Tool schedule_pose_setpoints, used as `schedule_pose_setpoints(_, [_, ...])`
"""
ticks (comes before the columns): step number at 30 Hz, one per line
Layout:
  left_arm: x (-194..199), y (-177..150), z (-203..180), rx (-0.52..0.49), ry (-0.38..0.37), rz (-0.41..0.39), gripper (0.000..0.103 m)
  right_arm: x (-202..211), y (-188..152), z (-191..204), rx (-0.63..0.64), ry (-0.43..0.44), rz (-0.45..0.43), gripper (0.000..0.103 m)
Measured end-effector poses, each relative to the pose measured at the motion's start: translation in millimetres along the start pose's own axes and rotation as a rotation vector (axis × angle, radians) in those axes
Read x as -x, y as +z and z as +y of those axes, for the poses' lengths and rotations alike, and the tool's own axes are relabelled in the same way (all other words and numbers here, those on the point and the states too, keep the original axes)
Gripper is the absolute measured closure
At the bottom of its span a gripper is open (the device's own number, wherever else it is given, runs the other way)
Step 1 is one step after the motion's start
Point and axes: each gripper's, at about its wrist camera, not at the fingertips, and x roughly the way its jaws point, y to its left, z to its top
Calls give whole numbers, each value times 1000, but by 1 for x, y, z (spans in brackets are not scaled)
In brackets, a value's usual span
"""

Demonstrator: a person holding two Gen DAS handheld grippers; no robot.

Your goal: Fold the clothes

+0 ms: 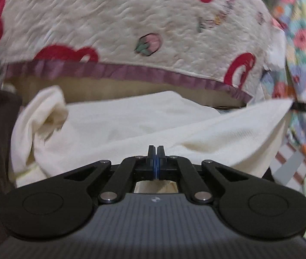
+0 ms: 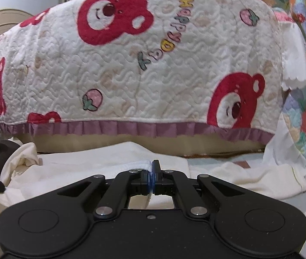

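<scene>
The cream garment [image 2: 114,164] lies rumpled, folding barely begun. The right tool [image 2: 153,168] pinches its hem at 12 o'clock; the left tool [image 1: 155,151] is closed, seemingly empty.

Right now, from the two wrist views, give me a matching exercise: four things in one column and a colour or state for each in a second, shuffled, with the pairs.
Things:
1. garment
2. ruffle
3. bears
4. right tongs

Colour or state:
a. purple
b. shut on the garment's hem
c. cream
d. red

Pairs: 1-c, 2-a, 3-d, 4-b
</scene>
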Motion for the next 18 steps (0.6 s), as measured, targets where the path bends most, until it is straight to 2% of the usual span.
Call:
schedule_pose_setpoints(4, [-13,-5,5,34,-15,75,102,-7,-5,-3,6,-22,21,101])
schedule_pose_setpoints(6, [-20,-10,0,32,-58,129,101,-11,-8,-5,14,-35,35,101])
schedule_pose_setpoints(9, [-28,-20,-7,12,-142,238,92,-15,-12,-11,4,-52,56,101])
schedule_pose_setpoints(10, [-28,-23,-10,-8,-140,256,88,-16,-13,-13,2,-56,58,101])
schedule_pose_setpoints(12, [-25,-33,-17,-62,-133,288,69,-17,-13,-17,2,-65,65,101])
schedule_pose_setpoints(13, [-23,-39,-20,-91,-129,304,56,-17,-13,-19,3,-68,68,101])
schedule_pose_setpoints(18, [-22,-60,-39,-261,-94,351,49,-19,-14,-27,15,-81,89,101])
